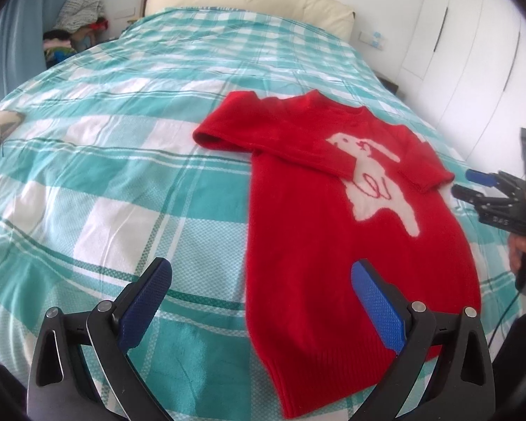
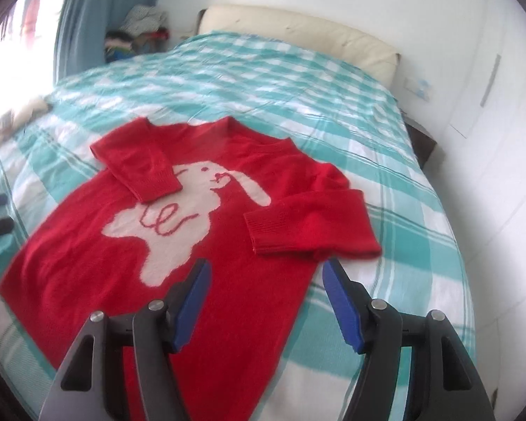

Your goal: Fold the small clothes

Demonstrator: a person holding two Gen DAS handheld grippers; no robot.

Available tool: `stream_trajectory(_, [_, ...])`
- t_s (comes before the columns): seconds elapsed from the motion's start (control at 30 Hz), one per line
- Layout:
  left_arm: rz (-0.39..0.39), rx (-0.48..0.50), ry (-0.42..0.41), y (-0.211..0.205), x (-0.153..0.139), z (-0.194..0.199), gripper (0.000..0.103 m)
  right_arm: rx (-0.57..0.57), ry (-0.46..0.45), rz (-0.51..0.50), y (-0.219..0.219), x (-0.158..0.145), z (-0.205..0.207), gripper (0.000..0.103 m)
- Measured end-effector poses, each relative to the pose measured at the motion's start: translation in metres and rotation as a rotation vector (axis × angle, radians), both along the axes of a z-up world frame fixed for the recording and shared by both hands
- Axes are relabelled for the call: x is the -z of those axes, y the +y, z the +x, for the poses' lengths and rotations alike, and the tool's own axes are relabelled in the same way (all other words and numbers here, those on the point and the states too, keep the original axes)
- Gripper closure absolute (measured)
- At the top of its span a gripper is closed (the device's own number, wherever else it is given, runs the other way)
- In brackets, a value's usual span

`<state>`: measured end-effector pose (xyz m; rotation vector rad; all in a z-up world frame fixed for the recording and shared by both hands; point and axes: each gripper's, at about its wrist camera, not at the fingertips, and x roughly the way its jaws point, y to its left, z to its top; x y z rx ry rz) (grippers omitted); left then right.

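Observation:
A small red sweater (image 1: 315, 245) with a white rabbit on its front lies flat on the bed; it also shows in the right wrist view (image 2: 129, 245). Both sleeves are folded in across the chest. My left gripper (image 1: 263, 280) is open and empty, hovering over the sweater's left edge near the hem. My right gripper (image 2: 266, 277) is open and empty above the sweater's right side, just below the folded right sleeve (image 2: 308, 221). The right gripper also shows in the left wrist view (image 1: 473, 182), at the sweater's far side.
The bed carries a teal and white checked cover (image 1: 105, 175) with a cream headboard (image 1: 249, 0) at the far end. A pile of clothes (image 1: 77, 24) sits in the back left corner by a blue curtain. White wardrobe doors (image 1: 473, 52) stand on the right.

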<state>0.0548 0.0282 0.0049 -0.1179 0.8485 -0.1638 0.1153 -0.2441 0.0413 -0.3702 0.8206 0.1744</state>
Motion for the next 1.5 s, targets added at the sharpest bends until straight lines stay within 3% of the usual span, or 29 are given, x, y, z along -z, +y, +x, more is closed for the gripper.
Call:
stream_trajectory(0.07, [0.013,-0.011,0.004,0.001,0.002,-0.003,0.001,-0.047,0.053,-0.043,0.008,0.027,0.032,0.038])
stream_trajectory(0.2, [0.003,-0.02,0.03,0.004,0.008,-0.002,0.001,0.011,0.13,-0.027,-0.002,0.077,0.082,0.04])
stream_trajectory(0.23, [-0.002,-0.022,0.038,0.006,0.009,-0.002,0.001,0.037,0.141,-0.001,-0.01,0.082,0.09,0.055])
stream_trajectory(0.27, [-0.006,-0.026,0.046,0.007,0.01,-0.001,0.001,0.071,0.146,0.033,-0.021,0.08,0.094,0.085])
stream_trajectory(0.3, [-0.013,-0.029,0.054,0.008,0.011,-0.001,0.001,0.115,0.129,0.078,-0.037,0.072,0.094,0.095])
stream_trajectory(0.47, [-0.08,-0.019,0.096,0.011,0.012,0.002,0.001,0.382,-0.043,0.332,-0.162,-0.008,0.06,0.096])
stream_trajectory(0.57, [-0.095,-0.011,0.099,0.008,0.011,0.001,0.001,0.57,-0.12,0.427,-0.249,-0.043,0.023,0.096])
stream_trajectory(0.67, [-0.072,-0.009,0.094,0.004,0.013,-0.001,0.001,0.727,-0.145,0.467,-0.316,-0.052,-0.01,0.096])
stream_trajectory(0.8, [-0.053,-0.018,0.1,0.002,0.018,0.001,0.001,0.873,-0.085,0.561,-0.367,-0.024,-0.04,0.096])
stream_trajectory(0.93, [-0.018,-0.029,0.095,0.002,0.022,0.001,0.001,0.985,-0.018,0.661,-0.388,0.013,-0.063,0.096])
stream_trajectory(1.1, [-0.018,-0.03,0.102,0.003,0.024,0.001,0.001,1.059,0.022,0.713,-0.394,0.045,-0.079,0.097])
stream_trajectory(1.27, [-0.009,-0.026,0.096,0.002,0.023,0.0,0.001,1.098,0.032,0.658,-0.392,0.052,-0.081,0.097])
stream_trajectory(1.43, [-0.027,-0.041,0.09,0.009,0.02,0.0,0.001,1.168,-0.042,0.602,-0.382,0.044,-0.098,0.098])
stream_trajectory(1.5, [-0.038,-0.041,0.094,0.009,0.02,0.001,0.001,1.184,-0.033,0.604,-0.381,0.048,-0.098,0.098])
